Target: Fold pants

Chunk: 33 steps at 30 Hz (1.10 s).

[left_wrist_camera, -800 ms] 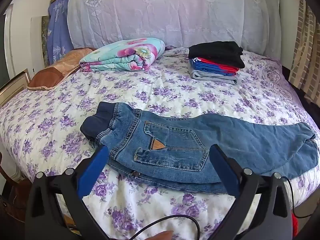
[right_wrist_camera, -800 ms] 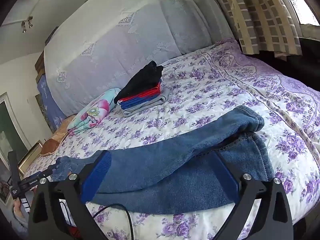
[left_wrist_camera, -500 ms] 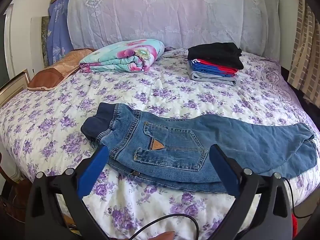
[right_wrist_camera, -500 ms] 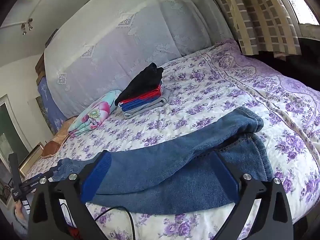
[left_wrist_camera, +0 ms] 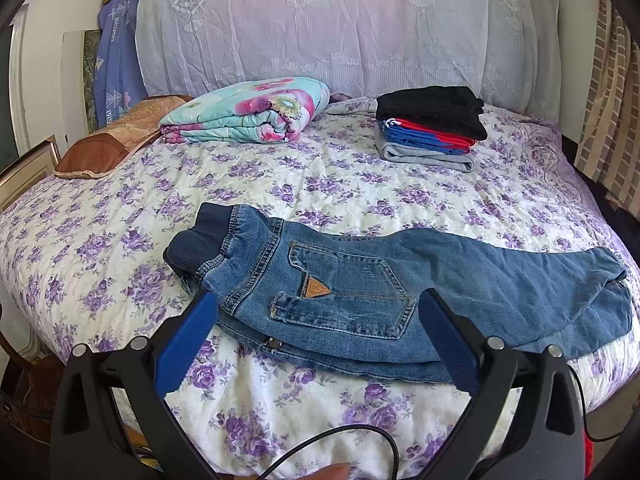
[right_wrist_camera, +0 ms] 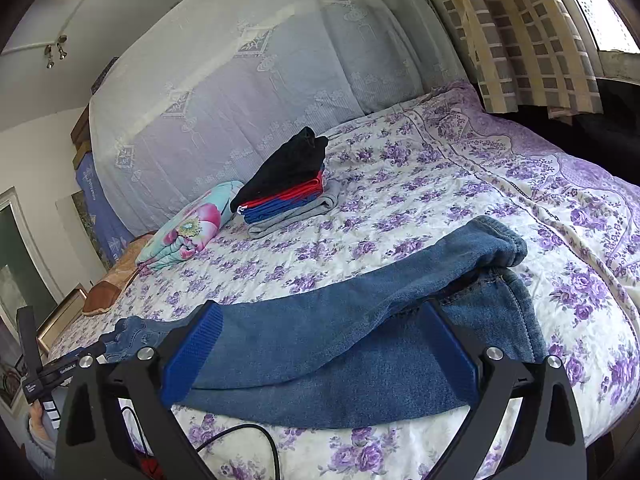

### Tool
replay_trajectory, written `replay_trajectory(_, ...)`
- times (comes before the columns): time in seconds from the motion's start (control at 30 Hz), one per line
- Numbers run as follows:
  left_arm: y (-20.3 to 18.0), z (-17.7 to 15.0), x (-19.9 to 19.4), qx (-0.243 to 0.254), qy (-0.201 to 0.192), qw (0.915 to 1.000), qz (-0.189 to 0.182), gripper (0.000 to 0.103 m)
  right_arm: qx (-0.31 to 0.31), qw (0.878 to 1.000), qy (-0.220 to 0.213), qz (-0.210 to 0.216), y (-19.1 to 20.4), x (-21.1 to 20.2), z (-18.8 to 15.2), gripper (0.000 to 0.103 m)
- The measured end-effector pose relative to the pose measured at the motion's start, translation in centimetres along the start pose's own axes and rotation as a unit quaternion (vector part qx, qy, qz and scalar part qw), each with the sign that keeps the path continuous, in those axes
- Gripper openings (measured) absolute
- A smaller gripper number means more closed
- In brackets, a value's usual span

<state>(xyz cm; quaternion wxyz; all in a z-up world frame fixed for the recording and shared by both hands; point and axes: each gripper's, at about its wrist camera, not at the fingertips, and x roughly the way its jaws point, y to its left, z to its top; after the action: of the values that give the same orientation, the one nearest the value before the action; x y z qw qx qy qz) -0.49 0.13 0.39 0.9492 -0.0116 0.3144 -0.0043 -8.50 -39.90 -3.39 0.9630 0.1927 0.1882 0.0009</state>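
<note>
- The jeans (left_wrist_camera: pixel 360 300) lie flat across the near part of the bed (left_wrist_camera: pixel 320 184), folded lengthwise so one leg rests on top of the other, with the back pocket and its small tan patch facing up.
- Their dark ribbed waistband (left_wrist_camera: pixel 196 246) points toward the left side of the bed; the leg cuffs (right_wrist_camera: pixel 500 248) end toward the right side, the upper cuff slightly short of the lower one.
- The left gripper (left_wrist_camera: pixel 316 344) hovers at the near edge of the bed by the waist end, its blue fingers (left_wrist_camera: pixel 184 344) spread wide apart and holding nothing.
- The right gripper (right_wrist_camera: pixel 320 348) hovers over the leg end, its fingers likewise wide apart and empty; whether they touch the denim cannot be told.
- Farther back on the floral bedspread, a stack of folded clothes (left_wrist_camera: pixel 432 128) sits well apart from the jeans, black on top, then red, blue and grey.
- To its left lies a folded floral blanket (left_wrist_camera: pixel 248 110), and beyond that a brown pillow (left_wrist_camera: pixel 108 144).
- A white lace curtain (left_wrist_camera: pixel 340 24) hangs behind the bed.
</note>
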Motion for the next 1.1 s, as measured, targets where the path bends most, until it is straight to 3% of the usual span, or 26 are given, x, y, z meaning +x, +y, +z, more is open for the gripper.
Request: replay_trajectory(1.1,0.24,-0.27,-0.06,0.001,0.0,1.0,0.002,0.098,0.0,1.0,0.0,0.001,0.12,0.14,-0.15,0.099)
